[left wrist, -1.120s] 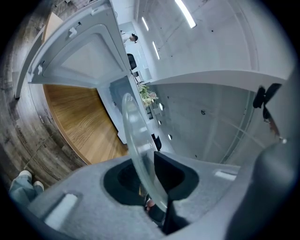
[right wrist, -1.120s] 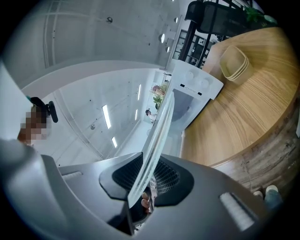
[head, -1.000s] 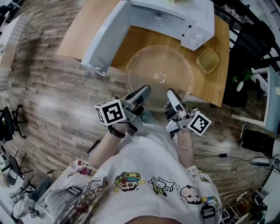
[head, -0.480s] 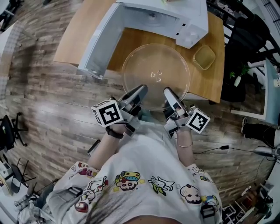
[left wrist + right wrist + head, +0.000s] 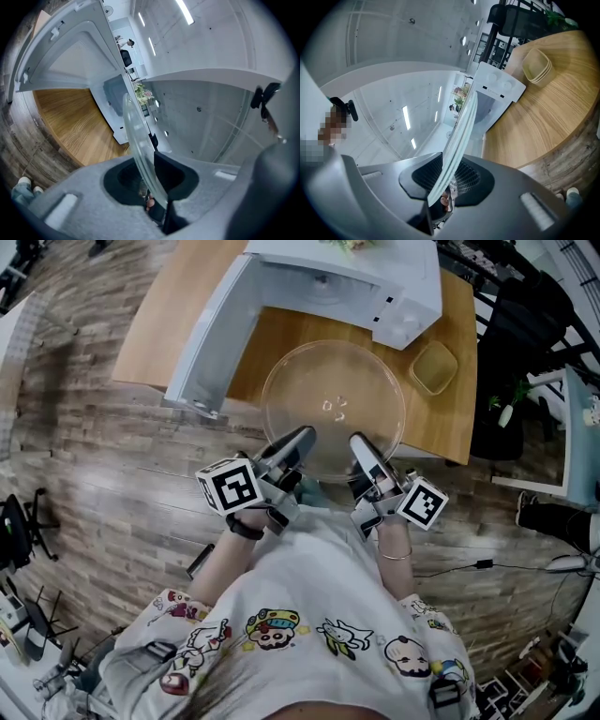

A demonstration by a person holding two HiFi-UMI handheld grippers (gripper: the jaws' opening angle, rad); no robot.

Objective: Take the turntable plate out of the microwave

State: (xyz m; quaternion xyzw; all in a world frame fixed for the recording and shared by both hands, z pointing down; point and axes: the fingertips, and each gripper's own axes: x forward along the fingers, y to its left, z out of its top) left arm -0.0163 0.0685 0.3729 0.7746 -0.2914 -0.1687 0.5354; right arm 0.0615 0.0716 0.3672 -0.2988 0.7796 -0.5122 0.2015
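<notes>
The clear glass turntable plate [image 5: 333, 409] hangs level outside the microwave [image 5: 375, 277], over the wooden table [image 5: 169, 324]. My left gripper [image 5: 302, 437] is shut on the plate's near rim at the left. My right gripper [image 5: 361, 442] is shut on the near rim at the right. In the left gripper view the plate [image 5: 136, 136] shows edge-on, clamped between the jaws of the left gripper [image 5: 152, 178]. In the right gripper view the plate [image 5: 459, 136] likewise runs between the jaws of the right gripper [image 5: 440, 187].
The microwave door [image 5: 211, 334] stands open to the left of the plate. A small yellowish container [image 5: 431, 367] sits on the table at the right, beside the microwave. A black chair [image 5: 525, 315] stands past the table's right edge. Wooden floor [image 5: 94, 446] lies at the left.
Both grippers keep their hold on the plate and stay about where they were. The head view has shifted slightly, so the microwave sits a little higher in the frame.
</notes>
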